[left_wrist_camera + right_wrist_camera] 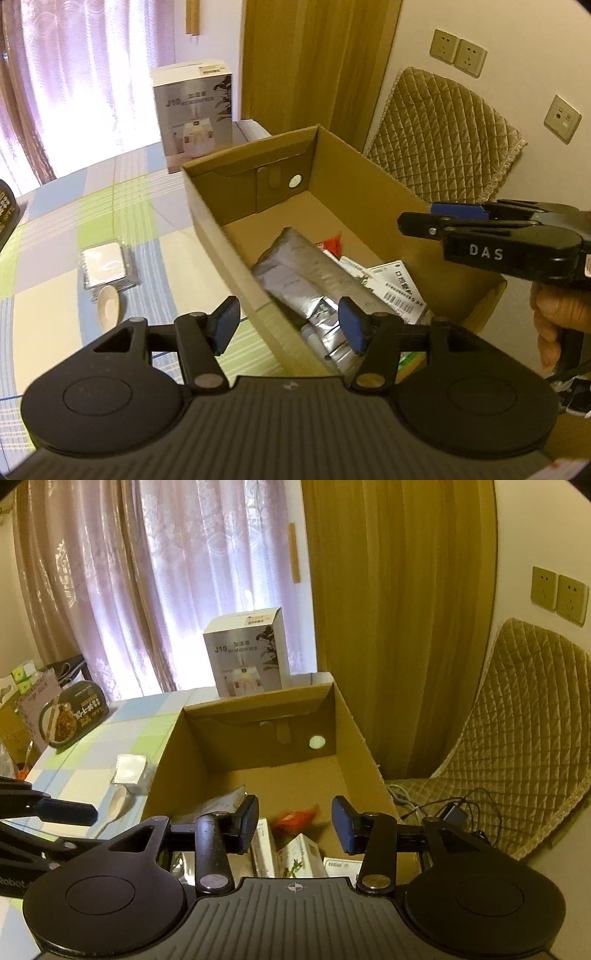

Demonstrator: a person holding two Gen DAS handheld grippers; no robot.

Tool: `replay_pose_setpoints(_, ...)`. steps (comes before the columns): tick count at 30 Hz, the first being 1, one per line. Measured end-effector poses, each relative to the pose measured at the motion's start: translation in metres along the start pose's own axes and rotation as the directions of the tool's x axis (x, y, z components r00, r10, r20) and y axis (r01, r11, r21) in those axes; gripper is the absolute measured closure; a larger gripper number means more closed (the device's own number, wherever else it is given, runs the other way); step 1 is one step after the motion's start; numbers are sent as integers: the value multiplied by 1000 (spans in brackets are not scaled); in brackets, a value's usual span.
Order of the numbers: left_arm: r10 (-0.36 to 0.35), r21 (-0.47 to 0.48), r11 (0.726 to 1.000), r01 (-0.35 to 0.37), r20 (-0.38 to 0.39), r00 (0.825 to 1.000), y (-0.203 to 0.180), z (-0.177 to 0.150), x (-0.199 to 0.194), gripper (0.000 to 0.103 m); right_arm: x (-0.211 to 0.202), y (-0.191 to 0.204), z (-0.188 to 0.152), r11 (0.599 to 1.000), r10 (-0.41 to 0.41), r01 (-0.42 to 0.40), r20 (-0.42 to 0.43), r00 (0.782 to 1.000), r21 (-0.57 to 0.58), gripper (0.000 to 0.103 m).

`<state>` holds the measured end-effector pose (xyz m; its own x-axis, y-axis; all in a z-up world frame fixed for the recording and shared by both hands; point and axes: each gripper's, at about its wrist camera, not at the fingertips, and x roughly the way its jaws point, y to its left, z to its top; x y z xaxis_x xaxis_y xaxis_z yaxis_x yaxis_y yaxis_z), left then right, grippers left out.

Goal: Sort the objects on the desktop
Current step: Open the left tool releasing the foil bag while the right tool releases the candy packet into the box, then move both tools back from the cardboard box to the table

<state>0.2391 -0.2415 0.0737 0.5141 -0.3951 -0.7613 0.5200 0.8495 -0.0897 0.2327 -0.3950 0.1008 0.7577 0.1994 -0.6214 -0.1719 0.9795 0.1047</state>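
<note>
Flanking the cardboard box (207, 206): humidifier carton (194, 118), wooden spoon (107, 308), quilted chair (443, 147).

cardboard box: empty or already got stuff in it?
Partly filled. The cardboard box holds a silver foil pouch, a red packet and small printed cartons at its near end; the far floor is bare.

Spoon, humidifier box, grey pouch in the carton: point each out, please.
Spoon (107, 308), left wrist view, on its pale bowl.
Humidifier box (246, 653), right wrist view, on its printed front face.
Grey pouch (303, 271), left wrist view, on its upper flat side.
</note>
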Motion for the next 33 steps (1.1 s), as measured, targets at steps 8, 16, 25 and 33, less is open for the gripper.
replay_pose_setpoints(8,44,-26,999,-44,6,999,32,-23,-19,46,-9,12,1,1000,0,0,-4,1000,-15,58)
replay_pose_setpoints(16,104,-85,991,-105,-13,994,81,-59,-36,45,-23,47,9,998,41,-39,26,999,-56,54)
replay_pose_setpoints(25,178,-148,972,-182,-37,983,138,-103,-51,45,-29,121,12,979,165,-159,38,986,-128,48)
replay_pose_setpoints(33,182,-206,961,-184,-27,983,183,-128,-57,41,-5,183,-3,958,231,-228,-4,973,-173,41)
